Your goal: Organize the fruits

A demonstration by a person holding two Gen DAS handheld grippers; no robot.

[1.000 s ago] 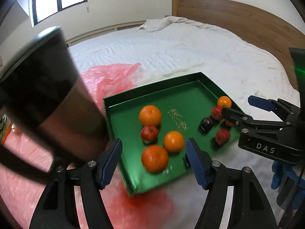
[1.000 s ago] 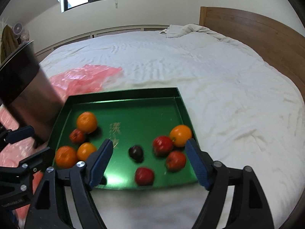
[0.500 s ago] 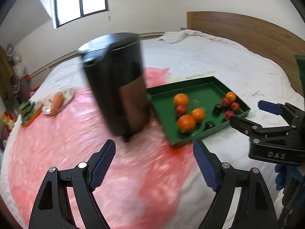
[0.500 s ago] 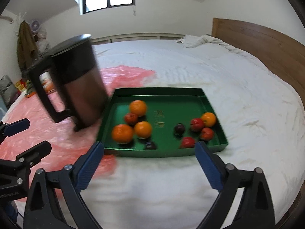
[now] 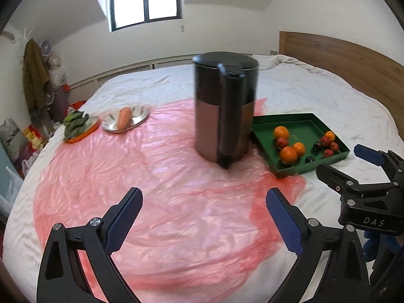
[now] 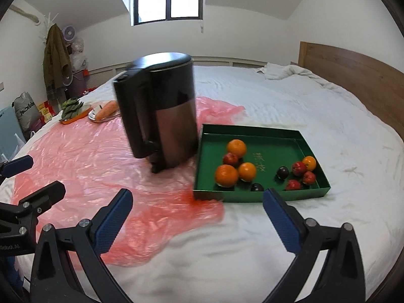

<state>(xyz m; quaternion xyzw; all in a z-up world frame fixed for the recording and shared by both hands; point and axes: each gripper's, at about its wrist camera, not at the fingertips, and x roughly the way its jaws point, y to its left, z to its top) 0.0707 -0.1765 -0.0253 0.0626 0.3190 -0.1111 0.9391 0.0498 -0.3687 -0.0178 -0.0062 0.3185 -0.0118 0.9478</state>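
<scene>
Both jaws gape wide, holding nothing.

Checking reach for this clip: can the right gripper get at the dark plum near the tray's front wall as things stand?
Probably yes. The right gripper is open and empty, and the dark plum lies just behind the green tray's low front wall. The kettle stands off to the left, out of the way.
</scene>
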